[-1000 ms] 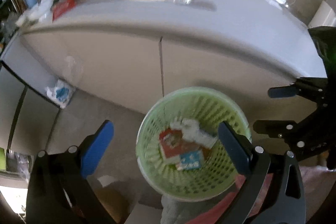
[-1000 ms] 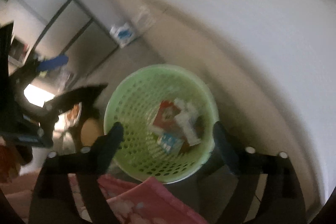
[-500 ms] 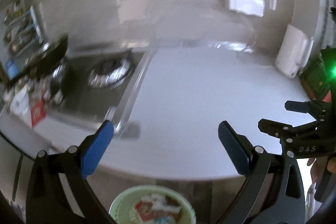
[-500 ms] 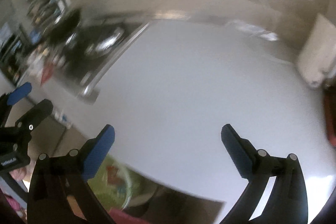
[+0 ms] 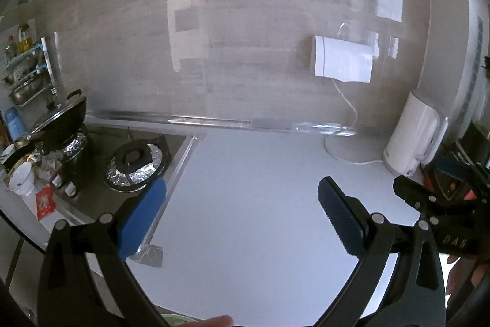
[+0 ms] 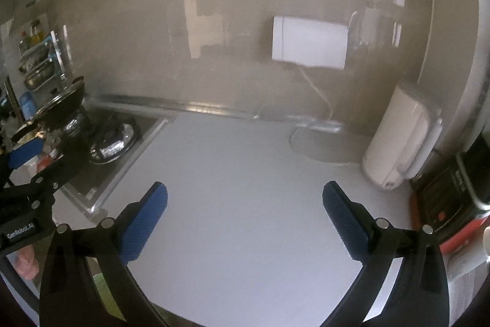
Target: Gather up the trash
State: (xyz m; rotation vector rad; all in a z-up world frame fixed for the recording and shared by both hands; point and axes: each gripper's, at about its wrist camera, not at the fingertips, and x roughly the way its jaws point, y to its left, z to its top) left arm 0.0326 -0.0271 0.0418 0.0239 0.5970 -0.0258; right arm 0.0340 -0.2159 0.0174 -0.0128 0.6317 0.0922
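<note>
The step in hand looks like a search for the next piece of trash, and it goes best with both tongs kept wide while they swing toward the clutter, so a flat scrap can be taken by its edge instead of pressed into the table (image 5: 260,235). Far to the left of the left tongs (image 5: 242,183), beyond the stove (image 5: 134,161), a red packet (image 5: 43,202) lies at the table's corner among cups and bottles; it seems the likeliest candidate, though it is too small to tell what it is. The left tongs are open with only bare table between their 2 blue pads. Below them and nearer than their tips, a sliver of the green basket (image 5: 176,317) shows under the table's front edge. The right tongs (image 6: 245,186) have just been opening and stand wide with nothing between them. To their right a white appliance (image 6: 401,140) stands against the wall.
</note>
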